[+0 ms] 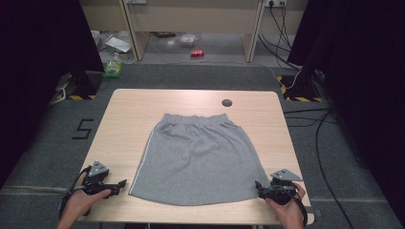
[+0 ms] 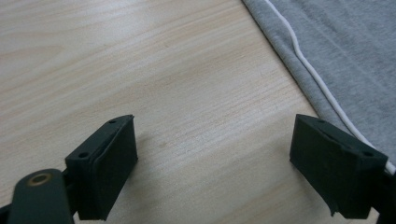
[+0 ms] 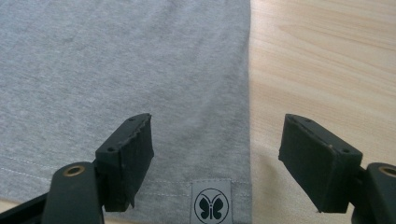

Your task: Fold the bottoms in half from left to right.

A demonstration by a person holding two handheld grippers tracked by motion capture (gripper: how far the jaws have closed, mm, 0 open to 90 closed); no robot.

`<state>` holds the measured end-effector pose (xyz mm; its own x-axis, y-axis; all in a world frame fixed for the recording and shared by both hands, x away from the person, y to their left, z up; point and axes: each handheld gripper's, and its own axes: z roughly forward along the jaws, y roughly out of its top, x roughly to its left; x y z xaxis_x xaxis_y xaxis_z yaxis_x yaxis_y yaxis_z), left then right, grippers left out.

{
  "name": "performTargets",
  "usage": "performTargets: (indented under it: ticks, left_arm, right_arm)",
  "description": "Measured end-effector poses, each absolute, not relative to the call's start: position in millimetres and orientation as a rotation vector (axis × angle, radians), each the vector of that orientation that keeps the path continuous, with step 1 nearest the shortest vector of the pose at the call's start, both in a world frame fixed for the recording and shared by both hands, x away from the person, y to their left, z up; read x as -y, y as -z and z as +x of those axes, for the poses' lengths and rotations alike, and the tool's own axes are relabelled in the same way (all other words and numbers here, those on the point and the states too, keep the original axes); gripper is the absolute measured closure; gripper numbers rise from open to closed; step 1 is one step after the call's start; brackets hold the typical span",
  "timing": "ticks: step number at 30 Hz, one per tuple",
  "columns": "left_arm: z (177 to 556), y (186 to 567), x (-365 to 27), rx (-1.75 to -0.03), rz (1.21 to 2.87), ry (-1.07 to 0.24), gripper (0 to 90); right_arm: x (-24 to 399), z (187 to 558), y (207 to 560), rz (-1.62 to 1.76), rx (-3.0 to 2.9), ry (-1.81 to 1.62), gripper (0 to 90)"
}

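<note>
— Grey skirt [image 1: 198, 160] flat mid-table, waistband at twelve o'clock, hem at six; long axis twelve to six.

— Left gripper [image 1: 118, 185]?

— Released, jaws wide over bare table [image 2: 140, 70], nothing held; white-piped side seam [image 2: 308, 65] off at two o'clock.

— Right gripper [image 1: 259, 187]?

— Released too, straddling the hem corner by the butterfly label [image 3: 211, 203]. Nearer by far; probably first to pinch.

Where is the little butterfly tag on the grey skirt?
In the right gripper view, the butterfly tag sits on the hem of the grey skirt, at its corner near the bare table, between the open right tongs.
</note>
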<state>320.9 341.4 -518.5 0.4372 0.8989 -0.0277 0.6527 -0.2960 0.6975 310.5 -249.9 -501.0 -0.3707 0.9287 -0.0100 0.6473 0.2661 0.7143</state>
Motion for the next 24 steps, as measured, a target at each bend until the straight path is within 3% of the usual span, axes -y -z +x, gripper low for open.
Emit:
performTargets:
  ticks: [24]
  left_arm:
    - [349, 504, -333, -1.293, 1.928, -0.467, 19.6]
  right_arm:
    - [241, 309, 494, 1.407, -2.082, -0.942, 26.0]
